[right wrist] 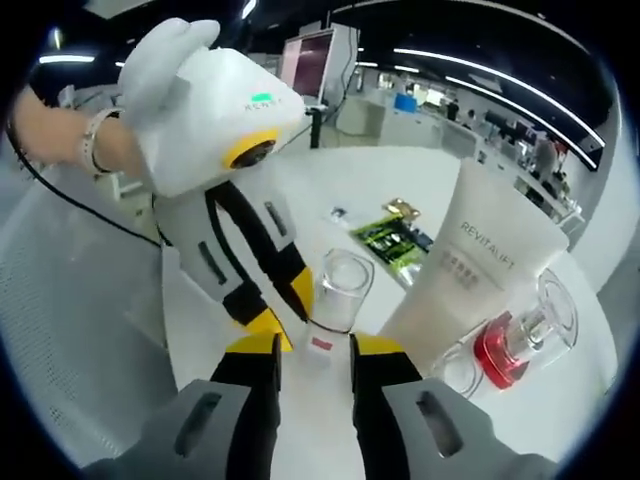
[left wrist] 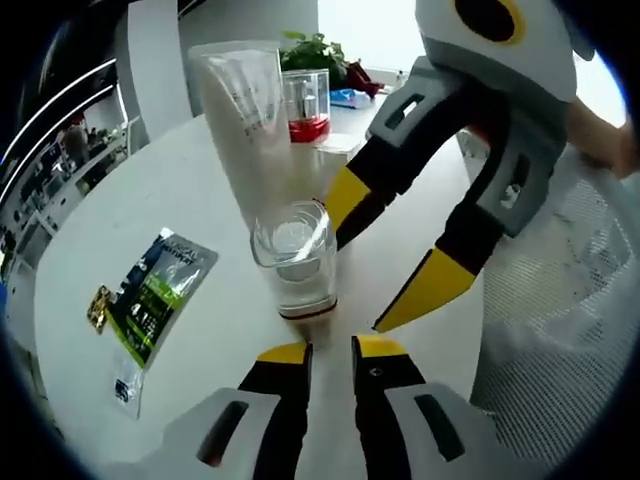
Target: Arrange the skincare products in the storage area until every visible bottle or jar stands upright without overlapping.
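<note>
The white tube [right wrist: 480,270] reading "REVITALIFT" stands just right of the right gripper [right wrist: 312,350], beside a red-based bottle [right wrist: 515,350]. The clear jar [left wrist: 295,255] stands upright ahead of the left gripper [left wrist: 330,350]. Both grippers' jaws are parted, gripping nothing.

A round white tabletop [left wrist: 120,250] carries the things. In the left gripper view a clear glass jar [left wrist: 295,257] stands upright at the centre, with a white tube [left wrist: 250,120] standing on end just behind it. A red-based clear bottle [left wrist: 307,105] stands further back, at upper centre. A green and silver sachet [left wrist: 152,295] lies flat at lower left, well apart.
</note>
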{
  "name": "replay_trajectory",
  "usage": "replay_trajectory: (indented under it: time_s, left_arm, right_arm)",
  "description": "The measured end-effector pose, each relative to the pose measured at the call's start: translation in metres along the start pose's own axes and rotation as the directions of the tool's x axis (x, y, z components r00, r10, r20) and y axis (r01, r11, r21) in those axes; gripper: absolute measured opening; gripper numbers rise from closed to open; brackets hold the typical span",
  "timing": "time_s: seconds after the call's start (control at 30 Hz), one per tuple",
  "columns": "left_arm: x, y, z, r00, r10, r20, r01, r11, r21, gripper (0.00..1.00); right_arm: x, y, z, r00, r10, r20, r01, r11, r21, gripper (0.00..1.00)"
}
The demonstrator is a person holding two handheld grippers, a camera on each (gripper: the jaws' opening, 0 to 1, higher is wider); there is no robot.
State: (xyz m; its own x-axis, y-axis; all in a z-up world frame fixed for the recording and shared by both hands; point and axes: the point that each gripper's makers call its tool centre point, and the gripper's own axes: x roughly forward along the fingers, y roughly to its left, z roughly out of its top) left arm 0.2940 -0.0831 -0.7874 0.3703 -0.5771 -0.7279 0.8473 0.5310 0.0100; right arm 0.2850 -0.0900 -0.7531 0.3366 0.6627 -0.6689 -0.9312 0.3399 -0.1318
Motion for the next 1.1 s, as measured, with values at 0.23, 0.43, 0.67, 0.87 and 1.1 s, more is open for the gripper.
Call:
replay_trajectory:
  time_s: [0.23,0.43,0.67,0.87,1.1]
  left_arm:
    - [0.000,0.004,0.000,1.000,0.010,-0.004,-0.010,1.000,0.010,0.17]
    - [0.004,0.007,0.001,1.000,0.015,-0.012,-0.015,1.000,0.025,0.16]
    - [0.009,0.004,0.000,1.000,0.009,-0.022,-0.009,0.999,0.032,0.14]
    - [0.013,0.002,0.005,1.000,0.012,-0.022,-0.011,0.999,0.052,0.14]
    - [0.020,-0.001,0.011,1.000,-0.004,-0.013,0.004,0.999,0.048,0.13]
  right_arm:
    - [-0.001,0.005,0.004,1.000,0.022,0.016,-0.023,1.000,0.021,0.25]
    - [-0.002,0.006,0.002,0.999,0.036,0.003,-0.036,0.999,0.015,0.24]
    - [-0.012,0.008,-0.019,0.993,0.078,-0.083,-0.074,0.996,0.050,0.22]
    - [-0.019,0.003,-0.038,0.984,0.096,-0.151,-0.077,0.989,0.125,0.23]
    - [-0.032,-0.016,-0.059,0.975,0.045,-0.219,-0.005,0.984,0.179,0.23]
